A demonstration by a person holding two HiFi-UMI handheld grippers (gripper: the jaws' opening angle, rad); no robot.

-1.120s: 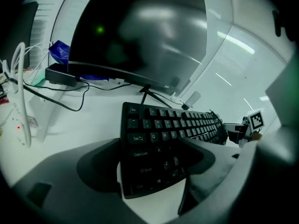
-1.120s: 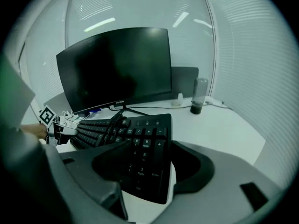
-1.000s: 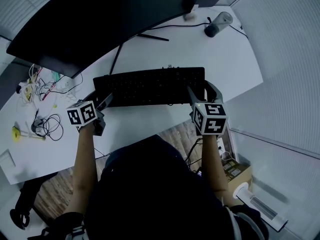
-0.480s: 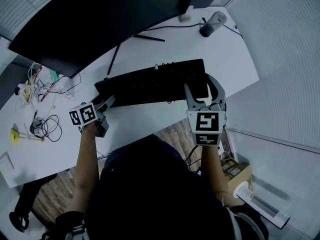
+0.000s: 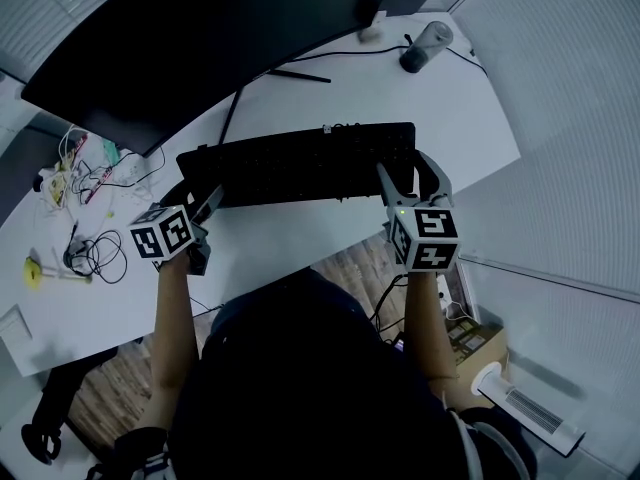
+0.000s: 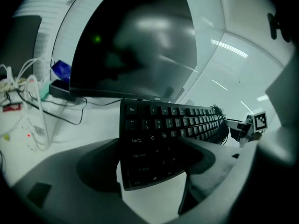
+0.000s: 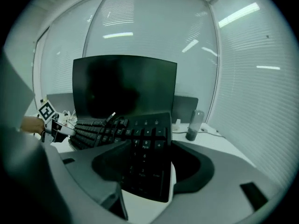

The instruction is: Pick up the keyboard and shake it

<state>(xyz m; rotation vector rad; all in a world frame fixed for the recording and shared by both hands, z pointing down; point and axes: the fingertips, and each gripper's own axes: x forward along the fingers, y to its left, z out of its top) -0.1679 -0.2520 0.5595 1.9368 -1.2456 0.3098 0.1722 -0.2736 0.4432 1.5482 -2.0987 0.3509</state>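
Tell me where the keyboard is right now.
In the head view the keyboard is mid-frame, in front of the monitor, its ends clamped by the left gripper and the right gripper.

Both arms reach forward, both grippers clamped.
The left gripper (image 5: 205,208) and right gripper (image 5: 408,181) each pinch one end of the keyboard (image 5: 300,164); the forearms run roughly parallel, well apart.

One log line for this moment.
left gripper: shut on keyboard | right gripper: shut on keyboard | keyboard: held at both ends
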